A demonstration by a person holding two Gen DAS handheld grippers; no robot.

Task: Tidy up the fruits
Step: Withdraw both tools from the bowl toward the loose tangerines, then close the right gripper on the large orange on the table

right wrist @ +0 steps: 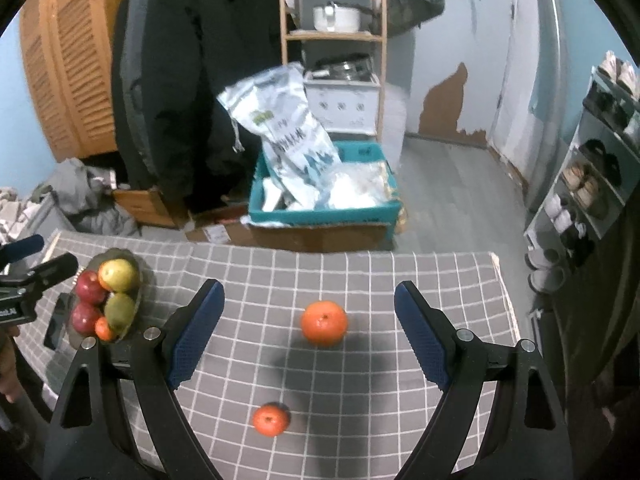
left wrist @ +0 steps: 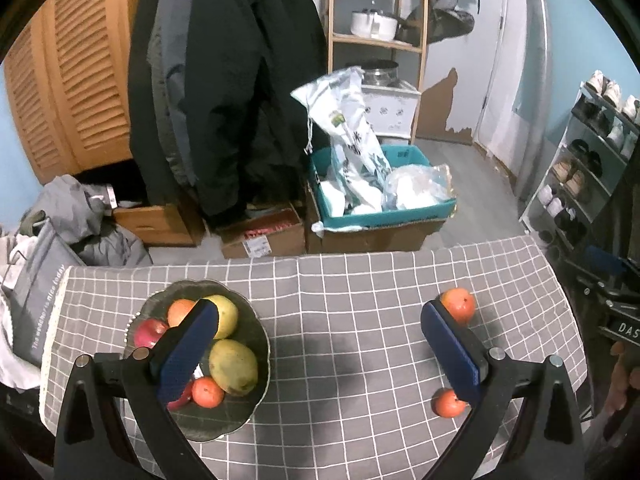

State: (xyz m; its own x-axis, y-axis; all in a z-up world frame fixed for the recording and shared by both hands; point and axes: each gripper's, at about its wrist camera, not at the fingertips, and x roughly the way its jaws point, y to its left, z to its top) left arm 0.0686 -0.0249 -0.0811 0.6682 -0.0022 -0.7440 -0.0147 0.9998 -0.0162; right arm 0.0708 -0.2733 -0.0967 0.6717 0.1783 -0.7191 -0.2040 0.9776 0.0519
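Your grey checked tablecloth (right wrist: pixel 320 380) carries everything. Nearest you, a small orange (right wrist: pixel 271 419) lies loose, and just beyond it a larger orange (right wrist: pixel 324 322); both sit between the spread, empty fingers of your right gripper (right wrist: pixel 308 300). Left of them stands the fruit bowl (left wrist: pixel 256 360), holding mangoes, apples and oranges. Your left gripper (left wrist: pixel 320 312) hangs wide apart, one finger (left wrist: pixel 188 352) covering the bowl. Beyond the cloth, a teal box (left wrist: pixel 384 216) blocks the floor.

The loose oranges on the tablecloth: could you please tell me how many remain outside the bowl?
2: the larger orange lies farther away, the smaller orange nearer the camera. Both sit apart from the bowl.
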